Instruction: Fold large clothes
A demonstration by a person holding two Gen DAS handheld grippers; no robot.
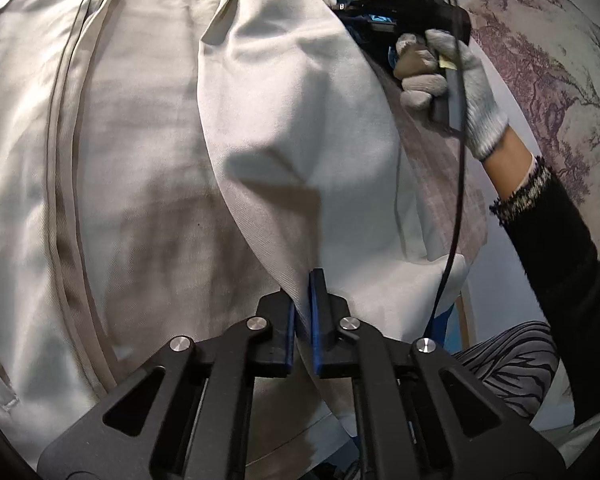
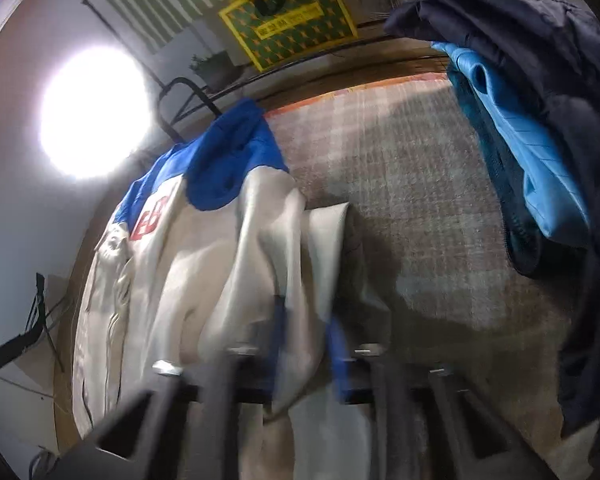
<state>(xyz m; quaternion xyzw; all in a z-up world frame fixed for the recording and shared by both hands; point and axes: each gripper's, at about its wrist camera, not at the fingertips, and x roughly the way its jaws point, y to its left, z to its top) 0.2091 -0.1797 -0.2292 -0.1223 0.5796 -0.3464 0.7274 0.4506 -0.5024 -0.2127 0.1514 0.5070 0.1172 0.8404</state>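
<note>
- Checked cloth (image 2: 440, 208) covers the table, with a bright lamp (image 2: 94, 112) and a yellow-green poster (image 2: 288, 12) beyond it; a navy coat (image 2: 540, 80) and a light blue garment (image 2: 520, 152) lie at the far edge, well apart from the jacket.
- Spread on that cloth is the jacket (image 1: 132, 168), its long axis running away from the left gripper (image 1: 302, 320), toward the blue collar (image 2: 228, 156).
- One side panel is turned in over the jacket's body, making a diagonal edge.
- The left gripper is pinched tight on the jacket's near hem, at the foot of that panel.
- The right gripper (image 2: 306, 344) clamps a bunched fold of the jacket nearer the collar; blur hides the pads, but fabric plainly fills the gap.
- In the left view, a gloved hand (image 1: 452, 80) carries the right tool at the jacket's far right side.
- Judgement: both grips sit on one side, so the coming move likely carries this edge across the jacket's long axis; the left gripper is nearer the hem.
- The jacket looks pale grey-white and smooth, with piped seams, red lettering and blue shoulders.
</note>
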